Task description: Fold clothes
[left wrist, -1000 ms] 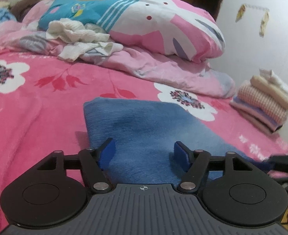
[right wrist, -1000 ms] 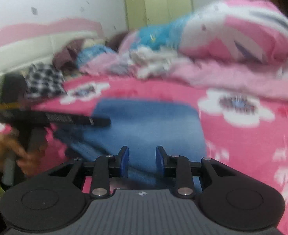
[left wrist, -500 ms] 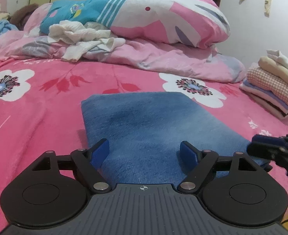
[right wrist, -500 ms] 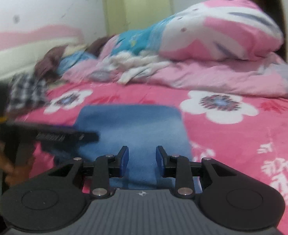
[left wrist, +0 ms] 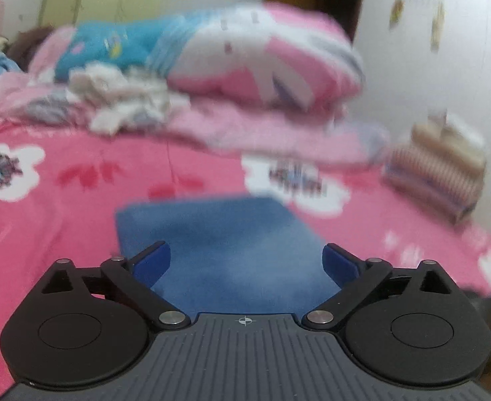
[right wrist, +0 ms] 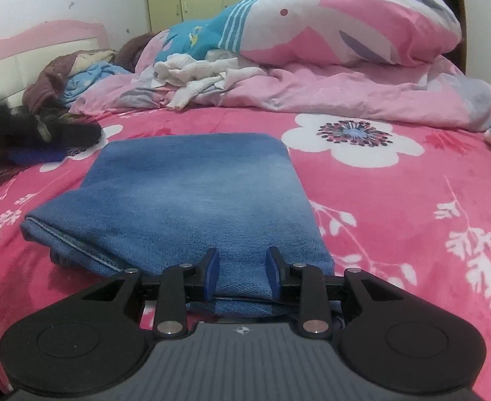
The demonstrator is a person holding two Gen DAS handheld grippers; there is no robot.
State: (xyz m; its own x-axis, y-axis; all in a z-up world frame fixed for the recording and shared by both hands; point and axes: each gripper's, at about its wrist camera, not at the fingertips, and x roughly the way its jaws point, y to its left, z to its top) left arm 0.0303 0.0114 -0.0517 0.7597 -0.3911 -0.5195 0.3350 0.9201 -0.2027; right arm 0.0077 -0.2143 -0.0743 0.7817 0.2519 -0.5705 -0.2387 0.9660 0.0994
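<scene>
A folded blue denim garment lies flat on the pink flowered bedspread. My left gripper hovers over its near end. The jaws are opening wide and nothing is between the pads. In the right wrist view the same denim fills the middle, layered edges showing at its near left corner. My right gripper sits low at the garment's near edge. Its pads are a narrow gap apart with cloth showing behind them, not pinched. A dark blur at the left is the left gripper.
A stack of folded clothes stands at the bed's right side by the wall. A rolled pink, white and blue quilt and crumpled white clothes lie at the back. Brown and blue garments are heaped by the headboard.
My left gripper's jaws have spread wider and it has risen and drawn back from the denim. The right wrist view has swung so the denim is centred; the left gripper has moved off to its left.
</scene>
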